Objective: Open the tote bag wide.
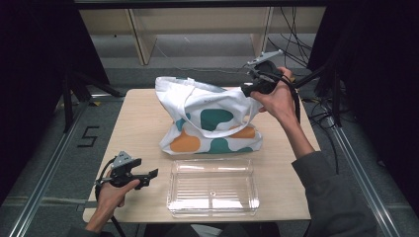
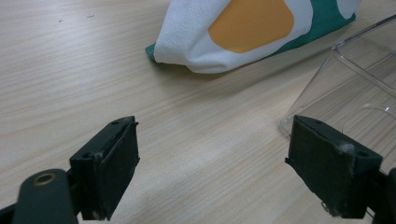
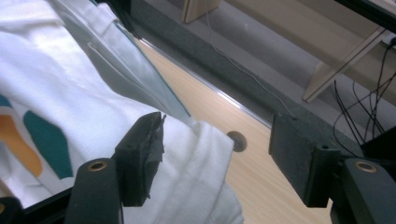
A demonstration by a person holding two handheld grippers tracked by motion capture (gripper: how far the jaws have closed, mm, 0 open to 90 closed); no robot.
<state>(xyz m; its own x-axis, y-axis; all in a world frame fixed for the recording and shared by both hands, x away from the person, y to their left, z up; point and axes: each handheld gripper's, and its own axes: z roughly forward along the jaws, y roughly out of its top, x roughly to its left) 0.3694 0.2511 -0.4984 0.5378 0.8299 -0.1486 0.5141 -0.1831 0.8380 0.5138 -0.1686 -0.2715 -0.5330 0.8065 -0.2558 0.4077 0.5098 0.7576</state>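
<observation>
Right tongs (image 1: 245,90) are being held up at the far right top corner of the tote bag (image 1: 210,118), above the surface (image 1: 143,123). Jaws are standing wide apart; in the right gripper view a fold of white bag fabric (image 3: 205,158) is lying between them, against the left jaw, while the right jaw is being kept clear of it. Not being clamped, so nothing is being gripped there.

The tote bag is white with teal and orange blobs and is sitting upright, slumped, mid-surface toward the far side, its handle loop (image 1: 197,111) draped over the front face. The bag mouth is being seen open at the top.

Left tongs (image 1: 148,177) are being held low at the near left corner of the surface, jaws wide open, nothing between them. In the left gripper view they are being pointed along the bare wood, toward the bag's bottom corner (image 2: 187,58) and the clear plastic tray (image 2: 345,84).

The tray (image 1: 212,186) is resting empty at the near edge, just in front of the bag, not touching it.
</observation>
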